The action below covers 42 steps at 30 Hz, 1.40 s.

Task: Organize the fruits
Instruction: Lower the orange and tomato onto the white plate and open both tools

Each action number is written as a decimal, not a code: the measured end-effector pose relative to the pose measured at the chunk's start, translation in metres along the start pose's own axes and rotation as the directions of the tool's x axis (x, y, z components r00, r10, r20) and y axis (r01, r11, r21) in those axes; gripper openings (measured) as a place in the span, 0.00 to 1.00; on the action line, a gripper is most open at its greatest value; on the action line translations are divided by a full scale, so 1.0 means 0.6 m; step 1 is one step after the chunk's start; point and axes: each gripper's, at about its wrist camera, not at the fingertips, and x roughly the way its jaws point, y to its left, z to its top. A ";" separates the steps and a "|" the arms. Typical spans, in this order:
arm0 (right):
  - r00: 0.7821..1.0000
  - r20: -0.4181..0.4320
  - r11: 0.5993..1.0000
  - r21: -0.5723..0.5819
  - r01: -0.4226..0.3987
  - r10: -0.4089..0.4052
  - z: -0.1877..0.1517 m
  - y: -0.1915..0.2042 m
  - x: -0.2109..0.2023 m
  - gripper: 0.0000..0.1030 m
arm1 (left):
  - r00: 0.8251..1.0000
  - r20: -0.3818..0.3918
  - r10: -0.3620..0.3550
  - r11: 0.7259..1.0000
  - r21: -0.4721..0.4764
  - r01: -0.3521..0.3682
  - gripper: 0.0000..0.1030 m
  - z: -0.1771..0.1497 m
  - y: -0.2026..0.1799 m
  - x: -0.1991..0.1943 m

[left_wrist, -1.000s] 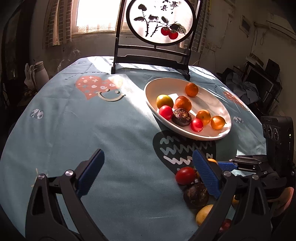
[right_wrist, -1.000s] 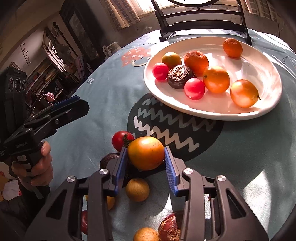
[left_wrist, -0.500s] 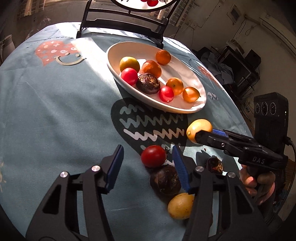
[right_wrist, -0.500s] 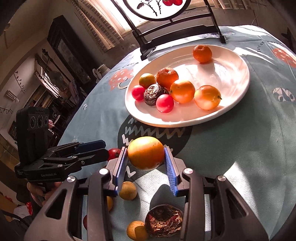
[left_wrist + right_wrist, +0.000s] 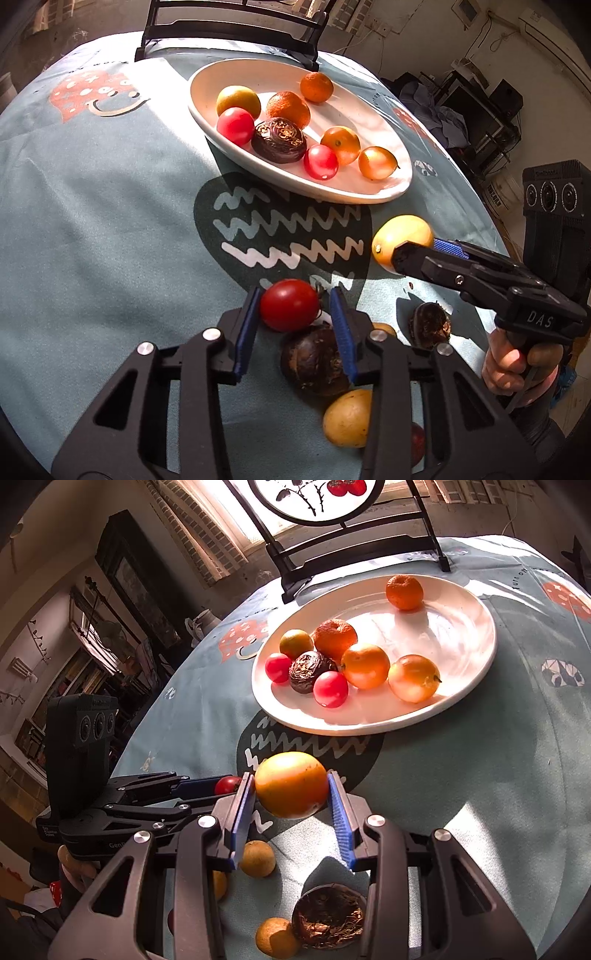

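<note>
A red tomato [image 5: 289,304] lies on the blue tablecloth between the jaws of my left gripper [image 5: 295,306]. The jaws are closing. The left pad is at the tomato's skin, and a thin gap still shows at the right pad. My right gripper [image 5: 291,786] is shut on a yellow-orange fruit [image 5: 291,784] and holds it above the cloth, short of the white plate [image 5: 461,627]. That plate [image 5: 351,192] carries several oranges, two red tomatoes and a dark passion fruit [image 5: 279,140]. The left wrist view shows the right gripper [image 5: 402,254] with its fruit [image 5: 402,234].
Loose fruit lies near me: a dark passion fruit [image 5: 314,360], a yellow one [image 5: 347,417], an open dark shell [image 5: 328,919] and a small brown fruit [image 5: 258,858]. A black screen stand [image 5: 354,550] stands behind the plate. A hand [image 5: 517,365] holds the right gripper.
My left gripper dropped and tilted down onto the tomato, and its jaws went from wide open to narrow around it. The right gripper lifted its fruit off the cloth, then held still.
</note>
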 end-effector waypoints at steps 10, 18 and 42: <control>0.999 0.016 0.998 -0.044 0.046 -0.045 -0.003 0.013 -0.004 0.39 | 0.999 0.027 0.023 1.000 0.004 -0.023 0.33 -0.003 0.002 -0.006; 0.997 0.038 0.995 -0.077 0.064 -0.061 -0.006 0.024 -0.009 0.39 | 0.995 0.098 0.025 0.999 0.024 -0.028 0.33 -0.004 -0.005 -0.031; 0.960 0.199 0.979 -0.004 0.204 -0.199 0.152 -0.090 0.008 0.39 | 0.956 0.237 0.171 0.980 0.061 -0.190 0.33 0.233 -0.035 0.037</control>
